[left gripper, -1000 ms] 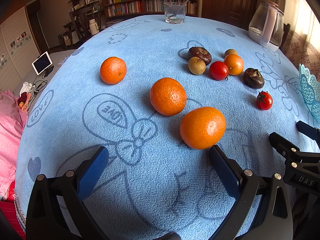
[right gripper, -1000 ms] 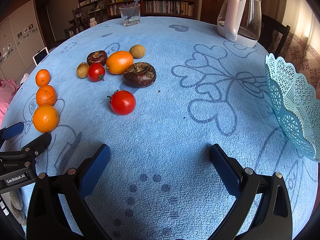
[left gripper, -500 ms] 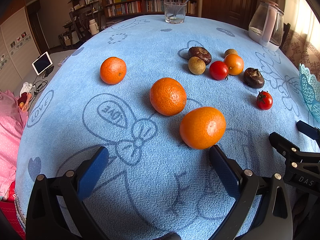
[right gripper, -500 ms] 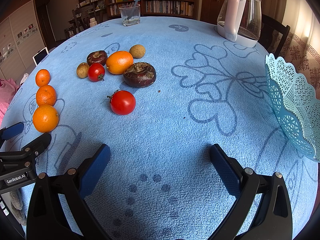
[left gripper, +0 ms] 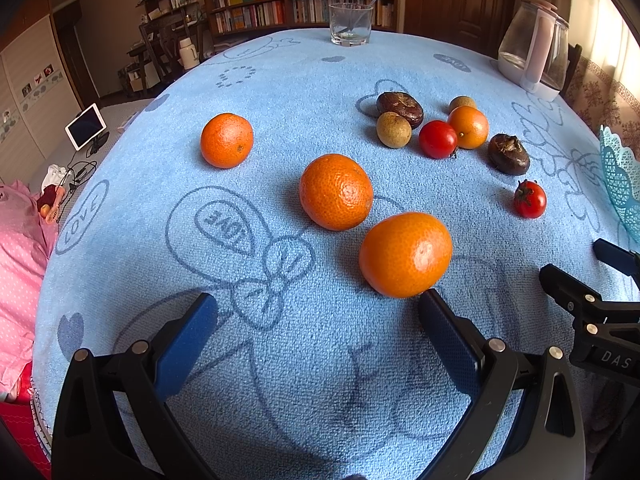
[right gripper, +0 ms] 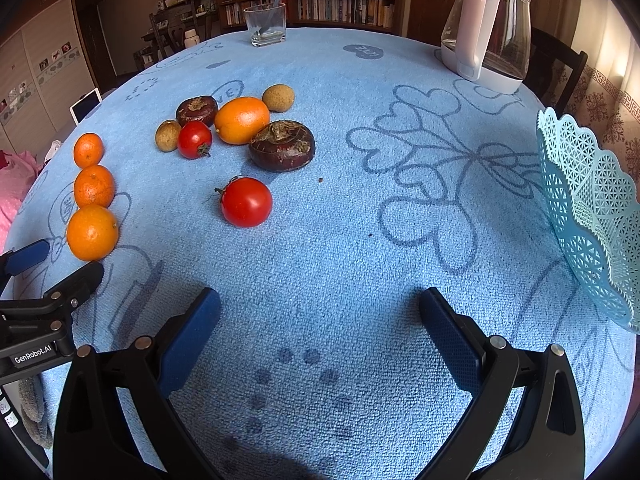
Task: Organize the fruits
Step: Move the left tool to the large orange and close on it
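Observation:
Three oranges lie in a diagonal row on the blue cloth: the nearest orange just ahead of my right finger, a middle orange and a far orange. My left gripper stands open and empty behind them. Further right is a cluster: two brown chestnut-like fruits, a smooth orange fruit, two small tan fruits and a tomato. A lone tomato lies ahead of my right gripper, which is open and empty. The teal lattice basket stands at the right.
A glass kettle stands at the back right of the table, a glass with a spoon at the far edge. A chair sits behind the kettle. Bookshelves line the far wall. Pink fabric lies off the table's left.

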`<state>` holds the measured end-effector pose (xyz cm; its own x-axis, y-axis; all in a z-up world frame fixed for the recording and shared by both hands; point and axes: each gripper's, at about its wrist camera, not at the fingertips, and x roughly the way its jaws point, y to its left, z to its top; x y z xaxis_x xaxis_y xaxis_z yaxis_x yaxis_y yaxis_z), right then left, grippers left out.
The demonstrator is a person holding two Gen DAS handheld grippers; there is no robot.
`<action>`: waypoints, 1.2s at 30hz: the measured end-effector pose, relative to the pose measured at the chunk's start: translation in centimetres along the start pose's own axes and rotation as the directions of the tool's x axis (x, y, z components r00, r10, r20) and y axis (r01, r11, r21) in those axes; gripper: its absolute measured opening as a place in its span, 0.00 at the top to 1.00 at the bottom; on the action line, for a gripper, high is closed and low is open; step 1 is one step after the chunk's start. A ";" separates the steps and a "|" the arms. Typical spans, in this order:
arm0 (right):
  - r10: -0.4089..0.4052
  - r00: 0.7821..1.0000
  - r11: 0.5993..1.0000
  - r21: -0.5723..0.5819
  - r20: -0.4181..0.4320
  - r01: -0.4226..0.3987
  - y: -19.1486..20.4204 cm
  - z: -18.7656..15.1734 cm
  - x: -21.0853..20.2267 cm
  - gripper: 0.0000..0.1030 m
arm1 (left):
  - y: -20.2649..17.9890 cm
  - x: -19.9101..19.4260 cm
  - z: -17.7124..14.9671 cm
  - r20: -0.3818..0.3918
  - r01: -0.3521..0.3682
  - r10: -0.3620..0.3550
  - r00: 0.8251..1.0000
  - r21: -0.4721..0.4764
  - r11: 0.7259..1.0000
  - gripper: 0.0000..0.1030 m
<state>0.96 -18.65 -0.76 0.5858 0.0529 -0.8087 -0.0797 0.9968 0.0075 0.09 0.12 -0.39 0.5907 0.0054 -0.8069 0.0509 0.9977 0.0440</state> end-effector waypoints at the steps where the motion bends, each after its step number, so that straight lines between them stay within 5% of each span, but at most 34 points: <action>1: -0.005 1.000 1.000 -0.003 0.001 0.005 0.1 0.0 0.1 0.02 | 0.1 -0.1 0.0 0.001 0.003 -0.003 1.000 -0.001 1.000 0.05; 7: -0.014 1.000 1.000 -0.001 0.007 0.014 0.1 -0.3 -0.3 0.02 | 0.4 -0.6 0.0 0.011 0.032 -0.032 0.999 -0.007 0.999 0.05; 17: -0.036 0.997 0.999 0.016 0.070 0.035 0.0 -0.6 -1.8 0.02 | 4.2 -3.1 -0.2 0.129 0.228 -0.212 0.969 -0.126 0.965 0.05; 25: 0.068 0.986 0.992 0.095 0.152 -0.083 -0.3 -0.9 -4.2 0.02 | 7.6 -4.3 1.8 0.195 0.153 -0.117 0.974 -0.178 0.972 0.05; 36: 0.164 0.967 0.979 0.091 0.194 -0.184 1.4 -0.8 -5.3 0.02 | 9.2 -0.3 6.2 0.139 0.048 -0.023 0.990 -0.184 0.982 0.16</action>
<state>-2.88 -17.61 3.06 0.7098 0.2265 -0.6670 -0.1126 0.9712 0.2100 5.37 8.85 3.95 0.6955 -0.0267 -0.7181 -0.0698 0.9921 -0.1044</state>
